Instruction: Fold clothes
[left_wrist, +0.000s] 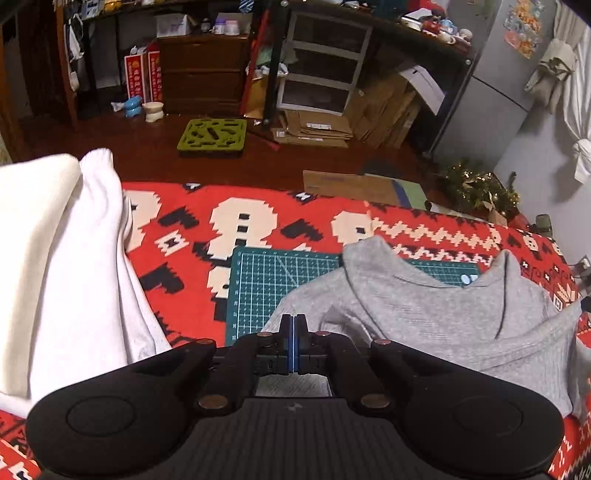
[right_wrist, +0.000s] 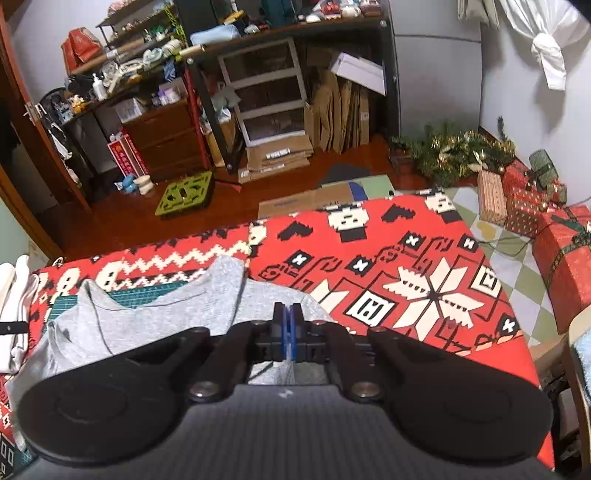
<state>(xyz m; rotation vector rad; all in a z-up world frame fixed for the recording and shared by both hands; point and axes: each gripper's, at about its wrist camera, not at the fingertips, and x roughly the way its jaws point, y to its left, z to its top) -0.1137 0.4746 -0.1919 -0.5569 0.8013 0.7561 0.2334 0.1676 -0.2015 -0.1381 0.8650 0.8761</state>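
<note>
In the left wrist view, the left gripper (left_wrist: 294, 323) is pressing its jaws together with only a thin blue line showing between the pads, and it is sitting at the near left edge of the grey shirt (left_wrist: 424, 314); whether a sliver of cloth is pinched there I cannot tell, since the gripper body is covering the spot. The grey shirt is lying over the right part of the green cutting mat (left_wrist: 273, 284), its upper edge rising in two peaks, which suggests the cloth is being lifted or dragged by its corners so a fold can be laid flat on the mat. Left of the mat, a pile of white clothes (left_wrist: 66, 266) is resting on the red patterned blanket (left_wrist: 192, 236) that is covering the table, probably waiting its turn or already done; its lower part is running out of frame. In the right wrist view, the right gripper (right_wrist: 287, 319) is likewise holding its jaws nearly together, and a strip of grey fabric is showing just behind the pads, so it is most likely nipping the shirt's right edge. Here the grey shirt (right_wrist: 147, 314) is hiding almost all of the mat, leaving only a small green wedge (right_wrist: 125, 295). The shirt's lower hem is lying under both gripper bodies, so how far the fold has progressed is hard to judge.
</note>
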